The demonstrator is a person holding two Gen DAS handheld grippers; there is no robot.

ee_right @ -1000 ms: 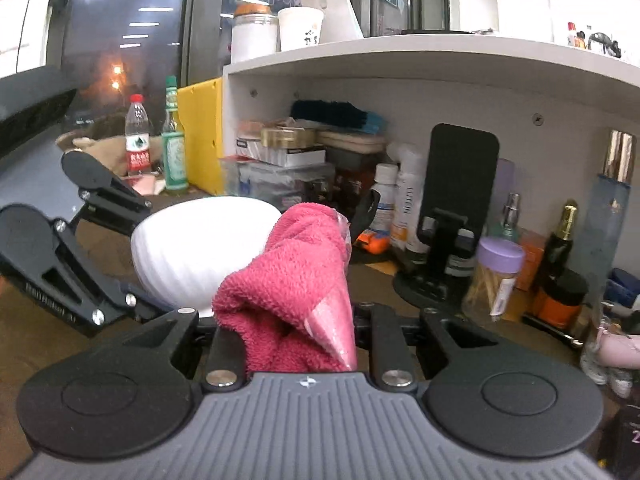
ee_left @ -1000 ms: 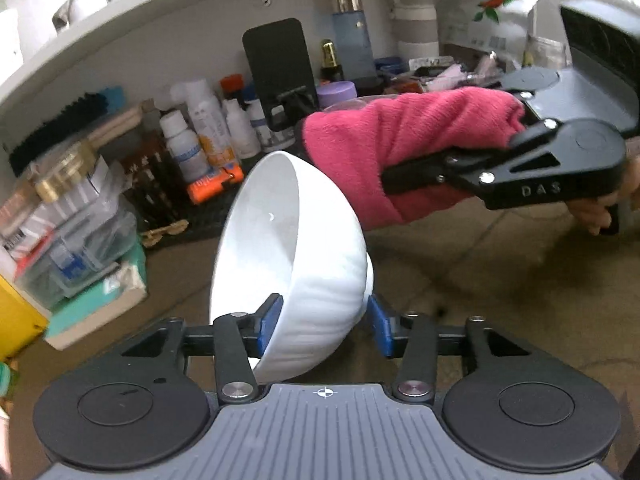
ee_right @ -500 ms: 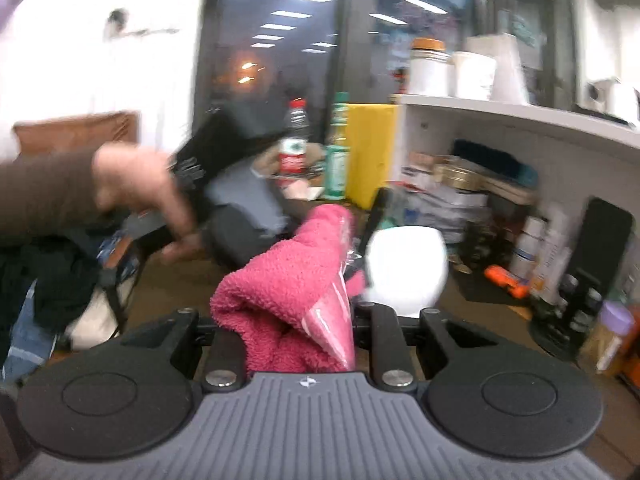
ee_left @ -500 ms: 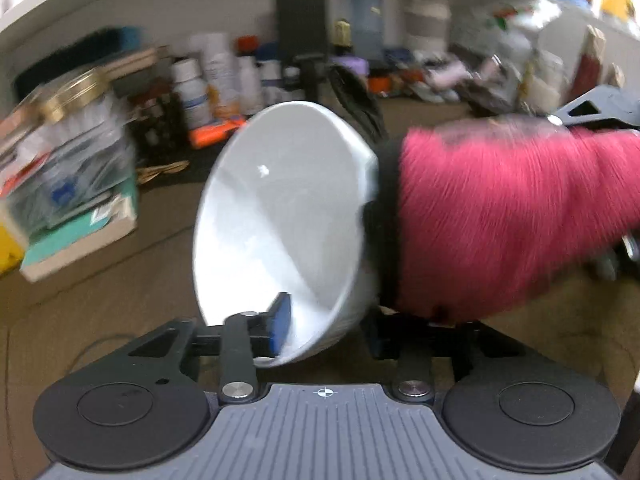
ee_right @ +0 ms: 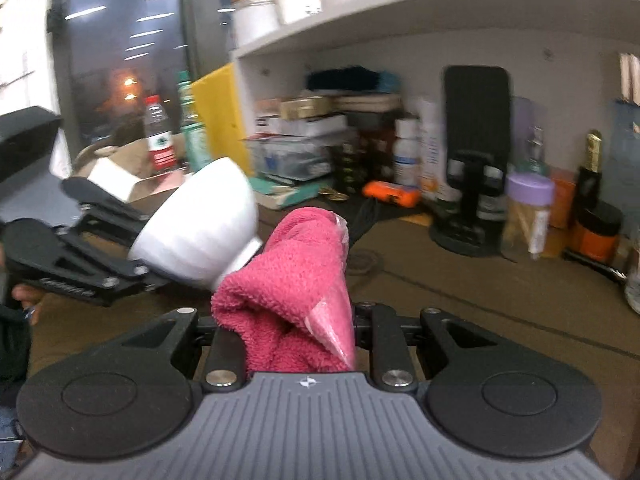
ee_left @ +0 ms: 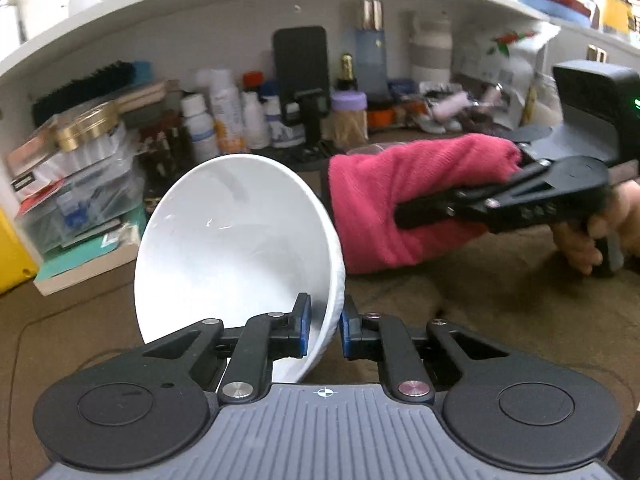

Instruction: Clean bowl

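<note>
Now the left gripper [ee_left: 322, 326] pinches the glossy white ceramic bowl's [ee_left: 236, 240] rim, tilted. Beside it, the right gripper [ee_right: 298, 330] clamps a fluffy pink cloth [ee_right: 296, 280], off the bowl's foot. Next, I'd guess, wiping resumes: cloth into the hollow.

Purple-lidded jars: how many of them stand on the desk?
1: the purple-lidded jar stands just right of the black phone stand under the shelf; clutter may hide more.

One bowl [ee_left: 240, 236], one cloth [ee_left: 404, 200], two hand-held grippers.
</note>
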